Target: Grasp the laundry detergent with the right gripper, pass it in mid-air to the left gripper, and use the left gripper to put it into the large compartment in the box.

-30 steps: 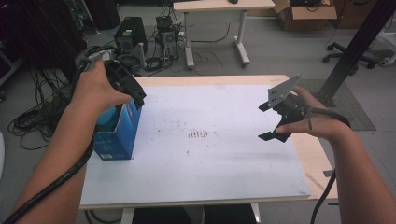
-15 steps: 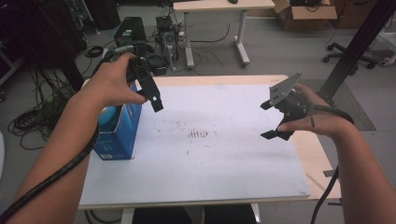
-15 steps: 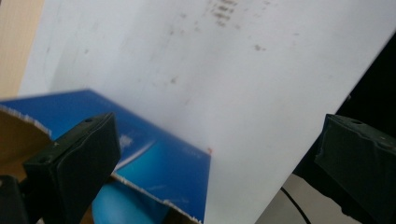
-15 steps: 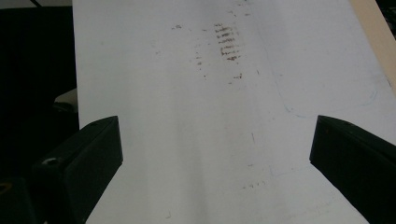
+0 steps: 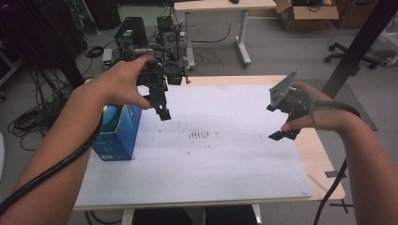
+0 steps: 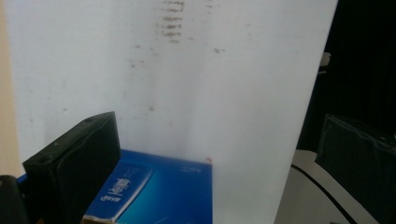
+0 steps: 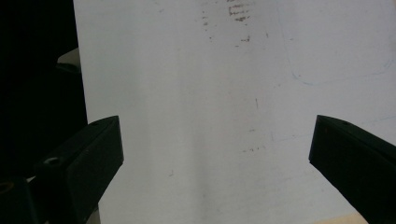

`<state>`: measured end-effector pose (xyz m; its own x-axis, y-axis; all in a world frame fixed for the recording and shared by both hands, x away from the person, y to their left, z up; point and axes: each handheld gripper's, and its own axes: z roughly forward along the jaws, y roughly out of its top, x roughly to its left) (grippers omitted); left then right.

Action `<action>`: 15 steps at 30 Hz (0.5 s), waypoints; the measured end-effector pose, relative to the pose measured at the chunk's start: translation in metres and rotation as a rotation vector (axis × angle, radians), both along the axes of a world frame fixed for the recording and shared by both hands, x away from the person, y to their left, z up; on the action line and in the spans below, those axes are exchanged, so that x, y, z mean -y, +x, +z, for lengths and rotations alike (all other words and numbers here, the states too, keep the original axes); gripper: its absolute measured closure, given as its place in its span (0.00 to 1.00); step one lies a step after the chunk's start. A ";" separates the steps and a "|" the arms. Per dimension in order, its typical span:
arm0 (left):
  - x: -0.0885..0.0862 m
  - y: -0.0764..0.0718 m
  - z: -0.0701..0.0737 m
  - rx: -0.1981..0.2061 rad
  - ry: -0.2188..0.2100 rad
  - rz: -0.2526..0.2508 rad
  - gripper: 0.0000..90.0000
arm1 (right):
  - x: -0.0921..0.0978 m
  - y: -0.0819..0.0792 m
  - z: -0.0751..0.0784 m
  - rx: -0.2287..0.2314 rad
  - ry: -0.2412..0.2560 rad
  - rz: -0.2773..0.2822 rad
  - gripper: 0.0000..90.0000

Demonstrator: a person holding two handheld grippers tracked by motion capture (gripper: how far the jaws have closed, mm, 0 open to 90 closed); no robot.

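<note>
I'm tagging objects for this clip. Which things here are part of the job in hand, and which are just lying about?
Part of the job:
- blue box, standing at the table's left edge
- left gripper, open, above the box
- right gripper, open, holding nothing
- white board, the work surface

Lying about:
- computer towers on the floor
- cardboard box
- office chair

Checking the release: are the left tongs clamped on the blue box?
No: in the high view the left tongs hang open above the white table, beside the blue box, touching nothing.
</note>
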<state>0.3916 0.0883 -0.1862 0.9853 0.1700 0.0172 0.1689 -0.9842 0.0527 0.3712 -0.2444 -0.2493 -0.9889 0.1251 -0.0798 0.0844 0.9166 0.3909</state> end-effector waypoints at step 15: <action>0.002 0.006 -0.018 -0.003 0.034 -0.062 0.00 | -0.019 0.012 -0.002 -0.056 -0.130 0.054 0.04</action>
